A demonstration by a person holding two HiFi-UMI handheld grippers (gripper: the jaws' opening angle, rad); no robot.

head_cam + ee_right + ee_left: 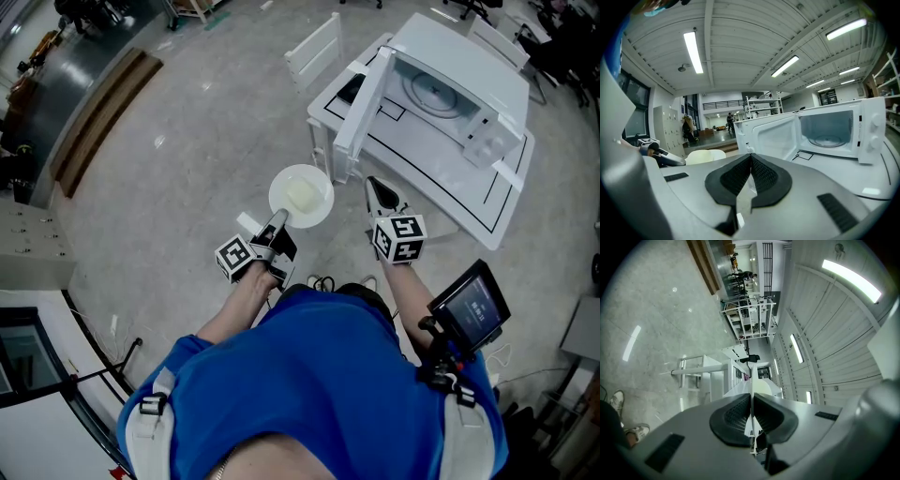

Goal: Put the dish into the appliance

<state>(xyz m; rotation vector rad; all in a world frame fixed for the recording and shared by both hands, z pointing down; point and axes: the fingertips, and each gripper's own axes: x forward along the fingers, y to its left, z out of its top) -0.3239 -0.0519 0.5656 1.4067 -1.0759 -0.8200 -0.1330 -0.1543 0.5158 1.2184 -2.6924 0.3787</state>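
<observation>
Pale speckled concrete floor [187, 187]. White rectangular table [469, 202], upper right, bearing a white microwave oven [487, 84] with its door [366, 103] swung open. White round shallow dish [301, 196], centre frame, short of the cavity, its rim clamped in the left gripper [278, 218]. Right gripper [373, 185]: jaws together, empty. Handling: carry level, clear the door edge, set on the glass turntable [437, 92]. No legible brand or writing.

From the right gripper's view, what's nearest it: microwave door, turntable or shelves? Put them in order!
1. Door: open, just ahead, centre.
2. Turntable: inside the microwave, right.
3. Shelves: far behind, centre.
</observation>
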